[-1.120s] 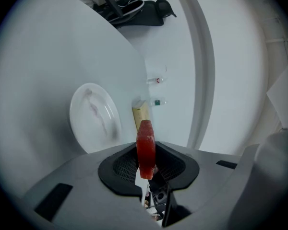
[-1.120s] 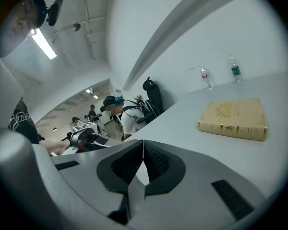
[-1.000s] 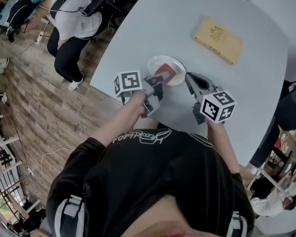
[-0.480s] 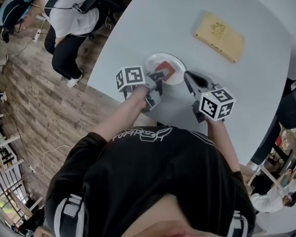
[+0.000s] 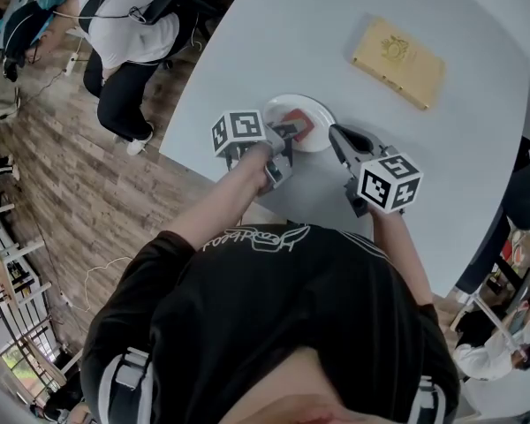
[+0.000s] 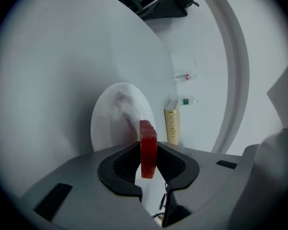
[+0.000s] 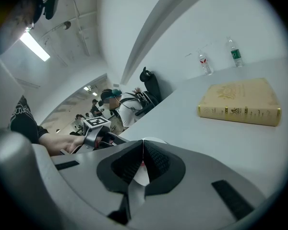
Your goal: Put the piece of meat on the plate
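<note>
A red slab of meat [image 6: 148, 134] stands on edge between the pads of my left gripper [image 6: 148, 146], which is shut on it. The meat hangs over the near part of the white plate [image 6: 114, 121]. In the head view the left gripper [image 5: 286, 132] reaches over the plate's near-left rim [image 5: 319, 113], with the meat [image 5: 298, 122] showing red above the plate. My right gripper [image 5: 336, 133] rests just right of the plate, and its jaws [image 7: 143, 151] are shut with nothing between them.
A tan book [image 5: 397, 51] lies further out on the pale grey table [image 5: 442, 140]. Two water bottles [image 7: 204, 63] stand at the far edge. A person in white [image 5: 128, 25] sits beyond the table's left side, over wooden floor.
My left gripper has sunk with the meat, closer over the plate. The right gripper has stayed where it was.
</note>
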{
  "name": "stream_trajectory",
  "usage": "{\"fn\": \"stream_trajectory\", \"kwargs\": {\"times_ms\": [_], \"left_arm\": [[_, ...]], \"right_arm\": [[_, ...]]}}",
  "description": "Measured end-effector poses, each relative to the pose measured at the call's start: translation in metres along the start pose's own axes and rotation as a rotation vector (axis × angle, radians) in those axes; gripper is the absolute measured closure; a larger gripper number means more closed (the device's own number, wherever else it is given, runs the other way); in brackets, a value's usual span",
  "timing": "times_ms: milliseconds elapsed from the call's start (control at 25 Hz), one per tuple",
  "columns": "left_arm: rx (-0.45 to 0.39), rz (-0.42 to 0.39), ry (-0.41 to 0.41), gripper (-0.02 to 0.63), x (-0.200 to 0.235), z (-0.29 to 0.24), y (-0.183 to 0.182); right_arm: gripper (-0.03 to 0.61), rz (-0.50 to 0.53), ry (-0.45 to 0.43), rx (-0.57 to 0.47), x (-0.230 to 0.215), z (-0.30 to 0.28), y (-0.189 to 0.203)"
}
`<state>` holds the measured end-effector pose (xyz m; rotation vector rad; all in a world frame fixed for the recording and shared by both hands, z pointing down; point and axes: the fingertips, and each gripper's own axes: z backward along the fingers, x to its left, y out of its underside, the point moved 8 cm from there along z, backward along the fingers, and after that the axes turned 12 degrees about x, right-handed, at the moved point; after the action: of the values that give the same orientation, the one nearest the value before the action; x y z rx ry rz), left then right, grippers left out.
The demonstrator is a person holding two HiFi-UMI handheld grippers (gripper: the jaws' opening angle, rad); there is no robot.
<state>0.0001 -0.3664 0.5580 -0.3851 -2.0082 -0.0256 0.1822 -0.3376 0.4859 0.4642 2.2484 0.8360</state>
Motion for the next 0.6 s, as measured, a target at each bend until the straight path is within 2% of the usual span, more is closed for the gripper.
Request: {"fn": "stream_trajectory", "kwargs": {"times_ms": [280,520,600], "left_arm": [[0.003,0.027,-0.010,0.517,-0.0031,-0.0019,-0.0027],[-0.004,0.047,0.022,0.408,-0.0088,-0.0040,-0.0075],[-0.002,0.042,0.016,0.391,-0.0101,-0.0038,-0.0064]], "right_arm": [[0.569,-0.010,-0.002,-0.004,-0.0005,0.0019,0.0007],[0.569,-0.015,-0.006,-0.010,-0.0040,0.0019,-0.0003],[0.569,-0.016,-0.008,-0.010,-0.0034,0.0015,0.0002]]}}
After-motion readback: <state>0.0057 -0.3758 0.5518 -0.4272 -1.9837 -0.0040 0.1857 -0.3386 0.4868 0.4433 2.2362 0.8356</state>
